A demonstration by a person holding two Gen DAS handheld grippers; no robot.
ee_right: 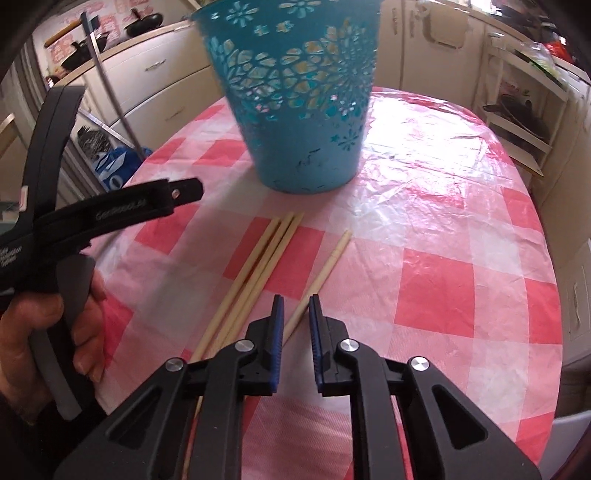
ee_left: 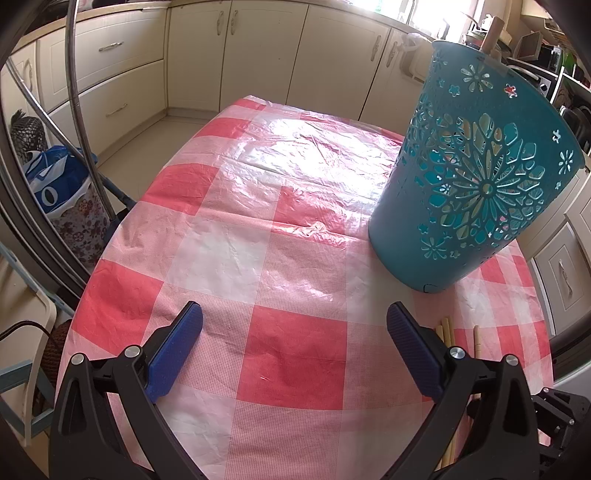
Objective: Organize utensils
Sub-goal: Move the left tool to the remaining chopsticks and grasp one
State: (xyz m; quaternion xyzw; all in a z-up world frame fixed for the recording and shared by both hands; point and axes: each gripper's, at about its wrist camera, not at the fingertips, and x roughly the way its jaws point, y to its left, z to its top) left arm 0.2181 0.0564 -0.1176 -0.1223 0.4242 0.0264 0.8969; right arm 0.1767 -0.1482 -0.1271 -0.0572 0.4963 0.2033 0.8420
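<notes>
Looking down my right claw [ee_right: 296,306], the two blue pads sit close together with a narrow gap left, and nothing is pinched in there. A single chopstick [ee_right: 320,277] lies on the table [ee_right: 443,280] right under that gap, its near end running between the fingertips from this angle; I can't tell if the pads touch it. Just to its left, a bundle of three chopsticks [ee_right: 258,258] lies side by side, pointing at the teal bucket [ee_right: 295,110], which stands upright a bit beyond their far tips, not touching them.

My left claw [ee_left: 294,322] is spread wide apart, holding nothing, hovering over the red-and-white checked cloth. From that camera the same bucket [ee_left: 469,173] sits ahead and to the right, with a pale wooden handle [ee_left: 493,31] poking out of its top. The chopstick tips [ee_left: 445,330] peek out just past the right finger [ee_left: 413,345]. In the right view I can also see the left hand [ee_right: 55,325] wrapped around its gripper's handle.
</notes>
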